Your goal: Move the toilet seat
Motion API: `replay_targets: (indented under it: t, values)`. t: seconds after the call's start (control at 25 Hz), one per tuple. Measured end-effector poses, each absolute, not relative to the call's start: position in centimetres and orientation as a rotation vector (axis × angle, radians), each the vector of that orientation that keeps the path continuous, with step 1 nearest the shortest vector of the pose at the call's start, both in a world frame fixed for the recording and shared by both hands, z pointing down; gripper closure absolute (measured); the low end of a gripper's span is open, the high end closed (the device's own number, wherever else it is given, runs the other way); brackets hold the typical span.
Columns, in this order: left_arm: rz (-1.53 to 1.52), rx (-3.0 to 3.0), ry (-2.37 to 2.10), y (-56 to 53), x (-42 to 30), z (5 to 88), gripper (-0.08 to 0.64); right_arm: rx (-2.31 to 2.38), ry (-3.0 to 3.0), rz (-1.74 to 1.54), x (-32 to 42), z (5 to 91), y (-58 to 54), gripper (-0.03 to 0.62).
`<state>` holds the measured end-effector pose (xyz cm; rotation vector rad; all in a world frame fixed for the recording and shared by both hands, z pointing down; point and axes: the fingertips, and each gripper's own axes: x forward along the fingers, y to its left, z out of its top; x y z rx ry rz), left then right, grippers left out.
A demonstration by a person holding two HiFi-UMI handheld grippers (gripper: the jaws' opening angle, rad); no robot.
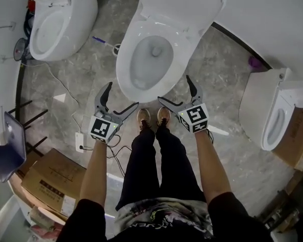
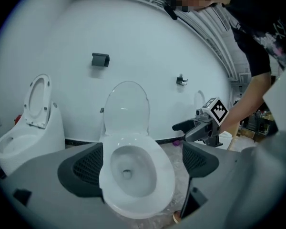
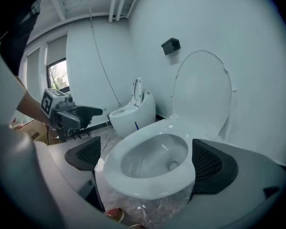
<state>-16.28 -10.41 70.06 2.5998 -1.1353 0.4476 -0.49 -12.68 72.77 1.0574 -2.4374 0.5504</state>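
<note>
Toilet seat [image 1: 184, 4] upright, top cut off; left tongs [image 1: 123, 94], right tongs [image 1: 173, 88] spread, empty

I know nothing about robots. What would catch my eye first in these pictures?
A white toilet with its lid raised fills the middle of the head view, just ahead of the person's shoes. The person holds a left tool and a right tool, both open and empty, on either side of its front rim. Another toilet stands at upper left and a third toilet at right.

Sanitaryware showroom: several toilets [image 1: 156, 44], cardboard boxes [image 1: 50, 183].
</note>
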Motion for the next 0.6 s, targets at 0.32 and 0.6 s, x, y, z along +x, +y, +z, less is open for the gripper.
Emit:
replay_targets:
  t: [0.32, 0.6]
  values:
    - [0.522, 2.472, -1.15, -7.3, -16.7, 82.9, 0.054, 1.078, -2.369, 0.795, 0.9, 85.1, -10.7, 0.008]
    - [0.563, 2.423, -1.208, -6.4, -18.6, 89.5, 0.055, 0.95, -2.371, 0.713, 0.8, 90.7, -8.5, 0.008]
